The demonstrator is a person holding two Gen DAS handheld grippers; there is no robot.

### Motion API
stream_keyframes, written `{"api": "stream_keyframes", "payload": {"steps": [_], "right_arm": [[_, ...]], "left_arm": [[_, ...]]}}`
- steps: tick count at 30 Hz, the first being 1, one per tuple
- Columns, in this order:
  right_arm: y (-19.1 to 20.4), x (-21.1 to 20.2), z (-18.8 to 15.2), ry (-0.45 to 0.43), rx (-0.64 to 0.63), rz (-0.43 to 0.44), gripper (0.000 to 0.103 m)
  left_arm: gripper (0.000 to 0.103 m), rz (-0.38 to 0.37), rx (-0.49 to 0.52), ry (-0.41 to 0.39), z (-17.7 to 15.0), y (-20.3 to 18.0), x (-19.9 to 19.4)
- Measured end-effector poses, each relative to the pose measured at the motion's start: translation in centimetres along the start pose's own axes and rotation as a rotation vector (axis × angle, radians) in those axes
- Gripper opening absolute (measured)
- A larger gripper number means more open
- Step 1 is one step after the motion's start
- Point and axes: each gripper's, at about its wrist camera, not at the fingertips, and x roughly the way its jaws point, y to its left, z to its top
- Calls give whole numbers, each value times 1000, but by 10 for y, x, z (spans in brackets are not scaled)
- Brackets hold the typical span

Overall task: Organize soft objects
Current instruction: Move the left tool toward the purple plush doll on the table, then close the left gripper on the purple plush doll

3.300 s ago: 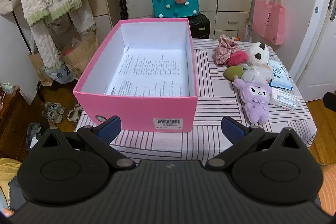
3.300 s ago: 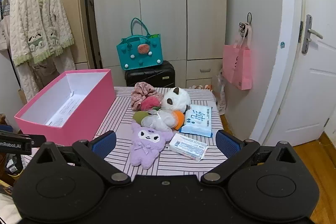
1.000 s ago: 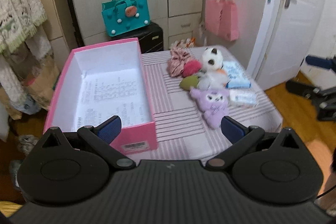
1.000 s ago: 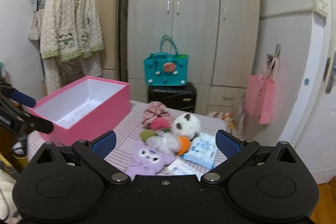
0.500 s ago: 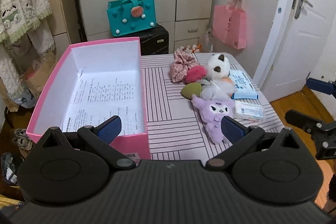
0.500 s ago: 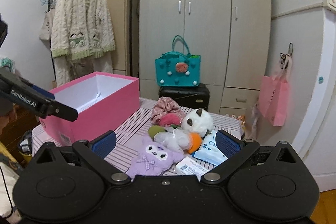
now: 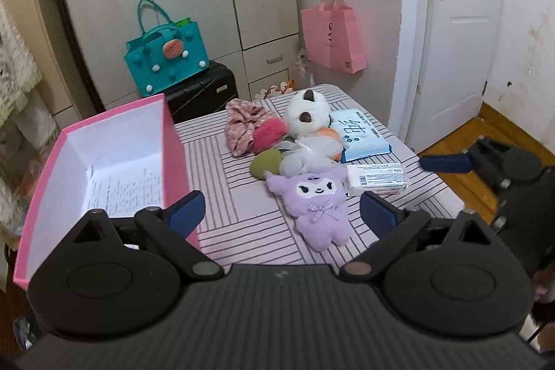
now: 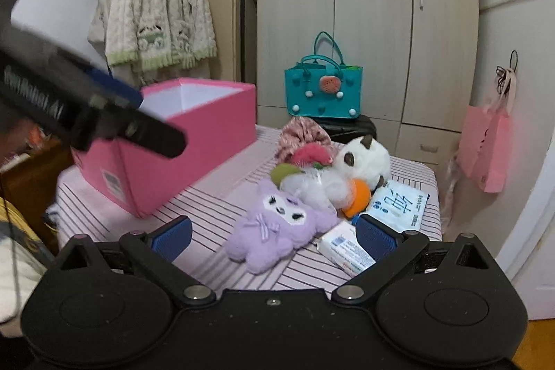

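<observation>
Left gripper (image 7: 281, 209) jaws wide, just been closing slightly, nothing between; right gripper (image 8: 274, 236) jaws wide, empty. Purple plush (image 7: 317, 203) flat on striped table (image 7: 239, 214), near pink box (image 7: 104, 158), touching toy pile (image 7: 298, 141)

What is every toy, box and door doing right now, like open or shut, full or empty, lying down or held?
pink box: open, only a printed sheet inside.
purple plush: lying face up on the table, not held.
white plush: resting in the pile.
left gripper: open, jaws just closing slightly, nothing between.
right gripper: open, holding nothing.
wardrobe doors: shut.
white door: shut.
</observation>
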Motion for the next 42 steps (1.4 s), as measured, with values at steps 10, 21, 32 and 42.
{"api": "stream_keyframes", "payload": {"steps": [10, 21, 32, 42], "right_arm": [[-9, 53, -21, 78, 152, 91, 94], [10, 85, -29, 82, 104, -7, 86], [17, 84, -29, 65, 95, -36, 75], [27, 77, -34, 27, 90, -54, 62]], "left_arm": [[87, -110, 1, 88, 0, -13, 65], [68, -162, -41, 180, -11, -2, 122], [59, -198, -81, 171, -20, 1, 136], [53, -166, -92, 145, -29, -8, 130]]}}
